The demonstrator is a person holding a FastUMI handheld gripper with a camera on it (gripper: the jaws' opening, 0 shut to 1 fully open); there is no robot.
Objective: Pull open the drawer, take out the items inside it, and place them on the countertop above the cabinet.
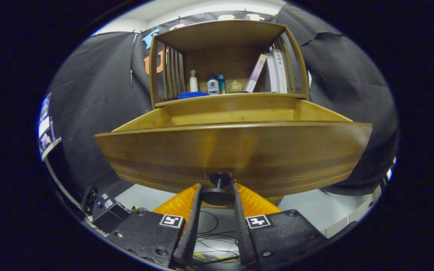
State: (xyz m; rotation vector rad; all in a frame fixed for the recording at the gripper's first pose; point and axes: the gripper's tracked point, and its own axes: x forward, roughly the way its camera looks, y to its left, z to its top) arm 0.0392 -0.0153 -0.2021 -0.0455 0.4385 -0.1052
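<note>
A wooden drawer (236,150) stands pulled well out of the cabinet, its broad front panel right ahead of me. Its dark round knob (217,195) sits between my fingertips, and my gripper (217,194) is shut on it, one finger on each side. Past the front panel I see the drawer's side walls and back wall (232,111); the panel hides the bottom and whatever lies inside. Above the drawer runs the cabinet's countertop (277,95), under a slatted wooden shelf frame.
On the countertop stand a white pump bottle (193,82), a small white bottle (213,86), a teal bottle (221,83), a small lidded pot (235,86), a flat blue item (192,95) and leaning books (271,73). A dark box (102,207) and cables (213,241) lie on the floor below.
</note>
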